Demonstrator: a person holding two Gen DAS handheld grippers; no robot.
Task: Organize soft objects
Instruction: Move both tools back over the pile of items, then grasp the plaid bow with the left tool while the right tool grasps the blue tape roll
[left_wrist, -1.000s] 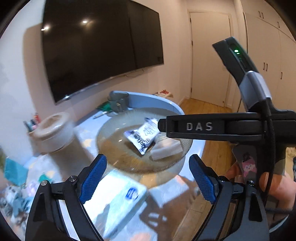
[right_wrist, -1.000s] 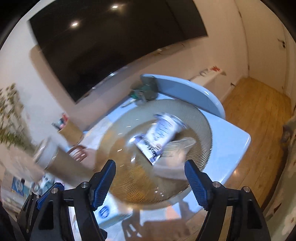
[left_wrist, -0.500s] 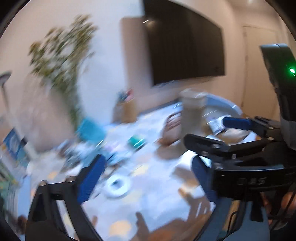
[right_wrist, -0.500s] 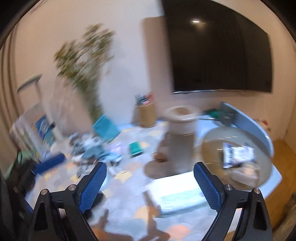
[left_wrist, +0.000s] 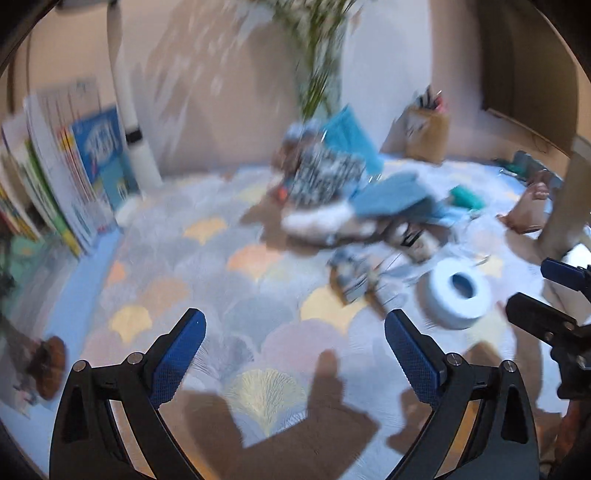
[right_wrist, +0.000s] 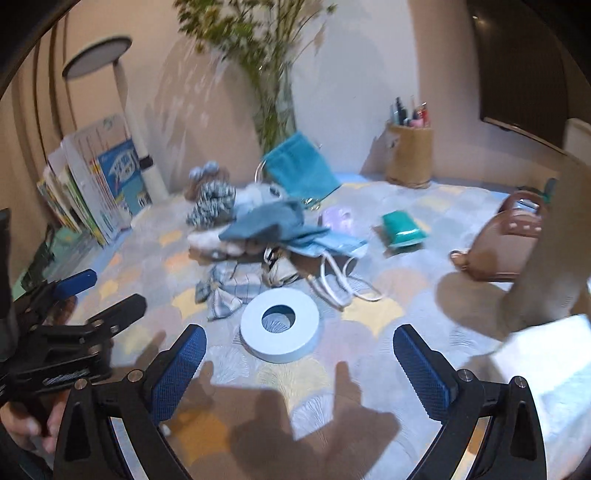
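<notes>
A heap of soft things lies mid-table: a blue cloth (right_wrist: 266, 223), a black-and-white scrunchie (right_wrist: 212, 203), a teal pouch (right_wrist: 299, 170), a checked bow (right_wrist: 227, 286), a face mask (right_wrist: 332, 245) and a teal packet (right_wrist: 402, 229). The heap is blurred in the left wrist view, with the blue cloth (left_wrist: 391, 197) on top. A white ring (right_wrist: 280, 324) lies in front of it, also in the left wrist view (left_wrist: 458, 297). My right gripper (right_wrist: 295, 358) is open and empty, just short of the ring. My left gripper (left_wrist: 293, 347) is open and empty over the patterned tablecloth (left_wrist: 207, 280).
Books and a box (right_wrist: 107, 184) lean at the left by a white lamp post (right_wrist: 138, 136). A vase of green stems (right_wrist: 277, 110) and a woven pen holder (right_wrist: 408, 155) stand at the back. A brown bag (right_wrist: 506, 240) and a tall beige container (right_wrist: 550, 236) stand right.
Both grippers have swung left, away from the glass plate with the packet, and now face the heap of soft things and the white ring. Both stay open and empty.
</notes>
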